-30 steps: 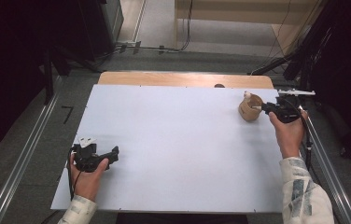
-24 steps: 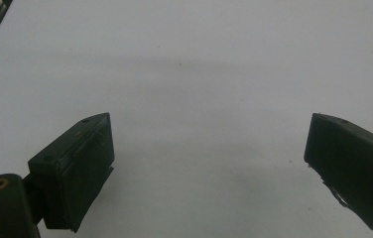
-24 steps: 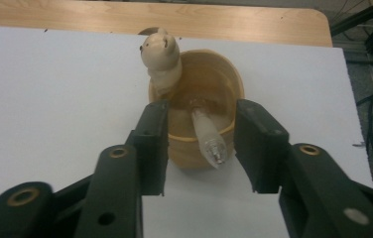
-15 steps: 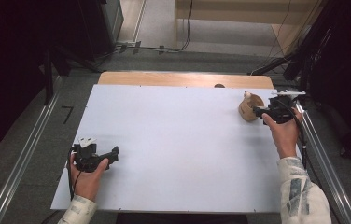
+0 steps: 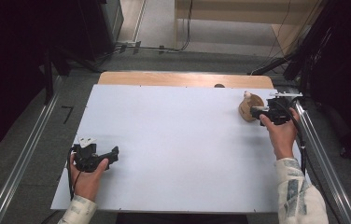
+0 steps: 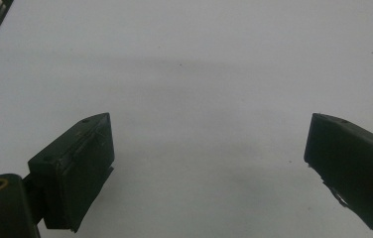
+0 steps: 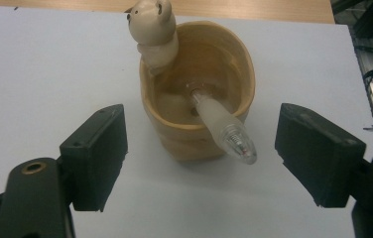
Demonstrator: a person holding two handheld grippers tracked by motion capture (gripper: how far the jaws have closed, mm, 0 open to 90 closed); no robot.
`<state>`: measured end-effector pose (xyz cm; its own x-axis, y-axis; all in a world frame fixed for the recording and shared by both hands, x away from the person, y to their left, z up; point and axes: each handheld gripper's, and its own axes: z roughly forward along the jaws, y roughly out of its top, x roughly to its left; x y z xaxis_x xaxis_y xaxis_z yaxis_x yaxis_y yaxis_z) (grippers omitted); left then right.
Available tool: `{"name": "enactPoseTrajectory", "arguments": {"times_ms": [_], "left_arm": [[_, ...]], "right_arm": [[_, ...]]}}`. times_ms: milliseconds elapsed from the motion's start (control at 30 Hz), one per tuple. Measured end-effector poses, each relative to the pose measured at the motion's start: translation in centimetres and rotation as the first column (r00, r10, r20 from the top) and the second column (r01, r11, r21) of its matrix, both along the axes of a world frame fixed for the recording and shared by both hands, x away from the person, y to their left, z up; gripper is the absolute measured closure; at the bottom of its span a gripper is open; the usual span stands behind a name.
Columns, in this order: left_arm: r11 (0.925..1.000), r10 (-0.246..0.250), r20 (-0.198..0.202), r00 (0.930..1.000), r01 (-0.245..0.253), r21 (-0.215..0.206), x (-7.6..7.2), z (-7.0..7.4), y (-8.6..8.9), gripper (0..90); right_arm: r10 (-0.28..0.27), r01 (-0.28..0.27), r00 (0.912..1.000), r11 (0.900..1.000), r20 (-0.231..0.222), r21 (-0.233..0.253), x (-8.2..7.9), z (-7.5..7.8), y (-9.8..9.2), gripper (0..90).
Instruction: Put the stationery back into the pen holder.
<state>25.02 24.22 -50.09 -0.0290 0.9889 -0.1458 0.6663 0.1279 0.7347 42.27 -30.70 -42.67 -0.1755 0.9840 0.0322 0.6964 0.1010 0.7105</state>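
Note:
A tan ceramic cup [image 7: 199,106] with a small bear figure [image 7: 152,27] on its rim stands near the far right of the white table [image 5: 178,135]. A translucent pen [image 7: 221,129] leans inside it, its end poking out over the rim. My right gripper [image 7: 202,158] is open, its jaws spread to either side of the cup and apart from it. In the high view the cup [image 5: 247,106] sits just left of the right gripper [image 5: 257,112]. My left gripper [image 5: 113,155] rests near the table's front left, open [image 6: 207,163] over bare table.
A wooden strip [image 5: 183,79] runs along the table's far edge. Metal rails [image 5: 325,158] flank the table on both sides. Cables and dark equipment [image 5: 332,56] lie on the floor beyond the right rail.
My right gripper has shifted slightly left and nearer along the table, staying open at the cup. The left gripper has not moved.

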Motion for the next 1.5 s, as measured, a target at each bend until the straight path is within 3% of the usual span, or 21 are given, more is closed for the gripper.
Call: {"name": "enactPoseTrajectory", "arguments": {"times_ms": [667,1033,1200,1500], "left_arm": [[1.0000,-0.002,0.001,1.0000,0.002,0.000,0.0,0.0,-0.1,5.6],[1.0000,-0.001,0.000,1.0000,0.001,-0.001,0.0,0.0,0.0,5.6],[1.0000,-0.002,0.001,1.0000,0.002,-0.002,0.0,0.0,-0.1,5.6],[1.0000,-0.002,-0.003,1.0000,0.002,-0.001,0.0,-0.1,-0.1,5.6]], "right_arm": [[-0.003,0.003,1.0000,0.998,0.000,0.068,-1.2,-0.1,-0.9,18.5],[0.017,-0.018,0.9997,0.997,0.019,0.068,-2.6,0.4,-0.6,19.0],[0.016,-0.016,0.9999,0.997,-0.003,0.074,-3.2,0.1,-0.7,19.2],[0.022,-0.022,0.9997,0.996,0.002,0.082,-4.3,-0.1,-1.0,19.1]]}}
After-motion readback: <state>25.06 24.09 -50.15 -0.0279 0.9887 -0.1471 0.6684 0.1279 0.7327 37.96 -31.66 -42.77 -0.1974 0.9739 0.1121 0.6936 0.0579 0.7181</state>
